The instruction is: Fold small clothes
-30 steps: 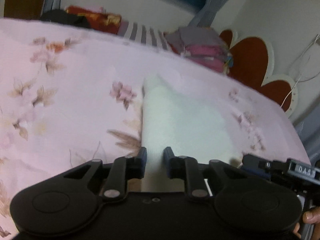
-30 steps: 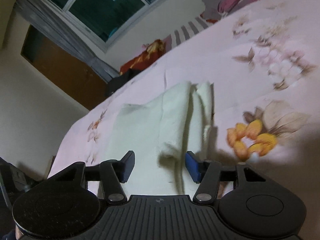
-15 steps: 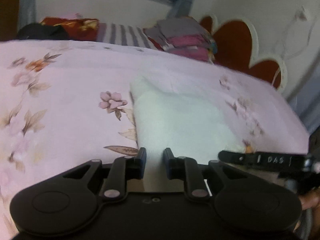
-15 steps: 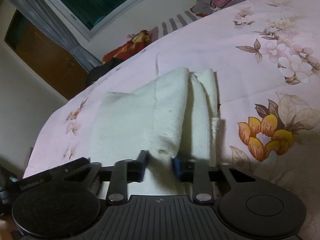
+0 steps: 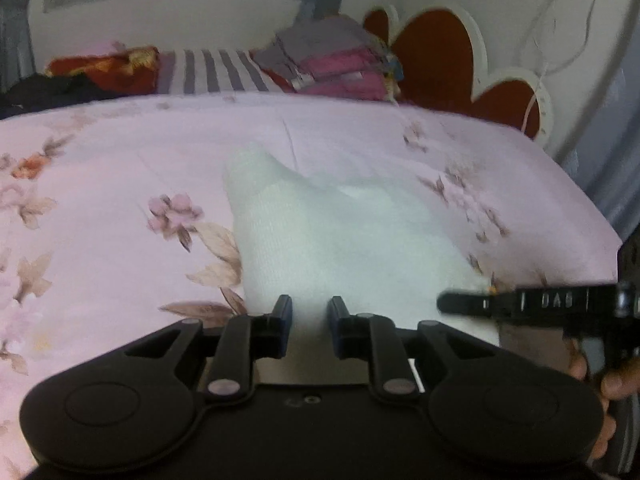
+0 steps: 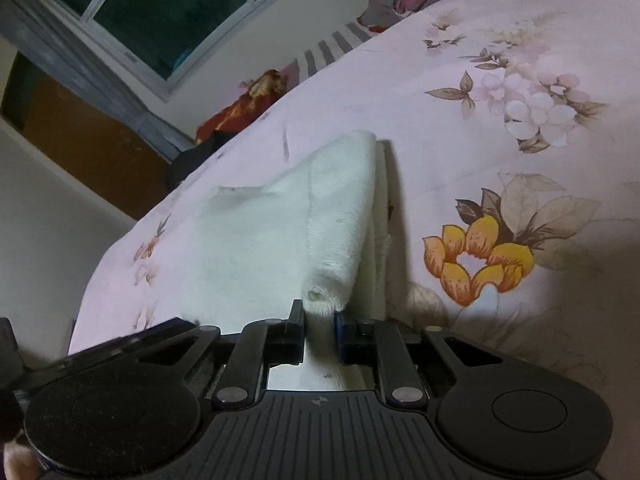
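A small white knitted garment (image 5: pixel 340 236) lies on the pink floral bedsheet (image 5: pixel 100 184). My left gripper (image 5: pixel 308 312) is shut on its near edge. My right gripper (image 6: pixel 320 316) is shut on a folded near corner of the garment (image 6: pixel 256 248) and lifts that edge, so the cloth rises in a ridge. The right gripper's black body also shows at the right edge of the left wrist view (image 5: pixel 532 304). A folded layer lies under the lifted flap.
A stack of folded pink and grey clothes (image 5: pixel 336 64), a striped cloth (image 5: pixel 216 70) and a red cushion (image 5: pixel 108 68) line the far edge of the bed. A red and white headboard (image 5: pixel 452 60) stands at the right. A window (image 6: pixel 168 12) is behind.
My right gripper went from open to shut on the garment's near corner and raised it. My left gripper stayed shut on the near edge, and the garment rose with both.
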Tool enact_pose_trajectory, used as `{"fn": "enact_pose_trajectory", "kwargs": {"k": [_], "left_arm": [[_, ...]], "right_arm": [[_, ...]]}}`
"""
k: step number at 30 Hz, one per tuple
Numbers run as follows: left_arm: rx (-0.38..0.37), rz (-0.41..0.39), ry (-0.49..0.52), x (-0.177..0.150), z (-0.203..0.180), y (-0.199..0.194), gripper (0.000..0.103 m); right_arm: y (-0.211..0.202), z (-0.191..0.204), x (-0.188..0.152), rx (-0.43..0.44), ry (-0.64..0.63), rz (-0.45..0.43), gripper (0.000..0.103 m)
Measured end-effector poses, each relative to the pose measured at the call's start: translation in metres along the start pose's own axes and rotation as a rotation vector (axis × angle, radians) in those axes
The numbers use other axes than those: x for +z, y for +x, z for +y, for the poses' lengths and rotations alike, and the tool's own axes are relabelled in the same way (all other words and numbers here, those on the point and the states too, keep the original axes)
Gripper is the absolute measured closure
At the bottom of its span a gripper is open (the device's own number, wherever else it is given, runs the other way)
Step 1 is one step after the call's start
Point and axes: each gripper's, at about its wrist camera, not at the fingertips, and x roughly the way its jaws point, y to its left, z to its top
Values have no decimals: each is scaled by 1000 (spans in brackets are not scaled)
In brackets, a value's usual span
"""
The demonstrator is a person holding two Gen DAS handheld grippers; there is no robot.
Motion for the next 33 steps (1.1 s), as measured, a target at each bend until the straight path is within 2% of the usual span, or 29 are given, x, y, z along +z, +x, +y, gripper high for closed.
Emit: {"fn": "enact_pose_trajectory", "kwargs": {"k": [1, 4, 6, 7, 8, 10, 12, 13, 16, 18, 21, 24, 27, 29, 31, 33], "left_arm": [[3, -15, 18, 1, -2, -2, 84], [36, 67, 47, -1, -4, 14, 81], [17, 60, 19, 2, 2, 12, 80], [8, 38, 10, 5, 5, 7, 81], [4, 3, 6, 8, 8, 2, 80], [6, -43, 2, 20, 14, 0, 77], [5, -51, -1, 36, 18, 11, 77], [2, -50, -2, 43, 20, 19, 77], [-8, -45, -1, 59, 20, 43, 77], [-8, -33, 12, 61, 20, 59, 77], [-5, 37, -22, 54, 29, 84, 73], [-11, 46, -69, 51, 39, 88, 70], [15, 41, -28, 53, 31, 80, 71], [20, -1, 3, 52, 24, 64, 74], [0, -36, 23, 45, 17, 46, 74], [-7, -28, 39, 34, 12, 40, 74]], "right_arm": [[1, 2, 0, 4, -5, 6, 89], [5, -1, 0, -2, -4, 11, 89], [0, -1, 2, -2, -4, -4, 88], [-6, 1, 4, -18, -21, -24, 75], [-15, 3, 6, -49, -41, -62, 56], [-32, 7, 15, -74, -83, -168, 53], [-29, 12, 32, -72, -110, -170, 54], [-22, 18, 42, -77, -139, -166, 54], [9, 37, 63, -86, -249, -134, 87], [35, 45, 64, -101, -307, -83, 88], [72, 42, 60, -229, -402, 0, 95], [77, 36, 60, -219, -379, -5, 96], [76, 36, 55, -234, -413, -5, 96], [66, 40, 55, -228, -405, -15, 95], [46, 42, 54, -183, -403, -50, 95], [37, 44, 45, -134, -398, -23, 95]]}}
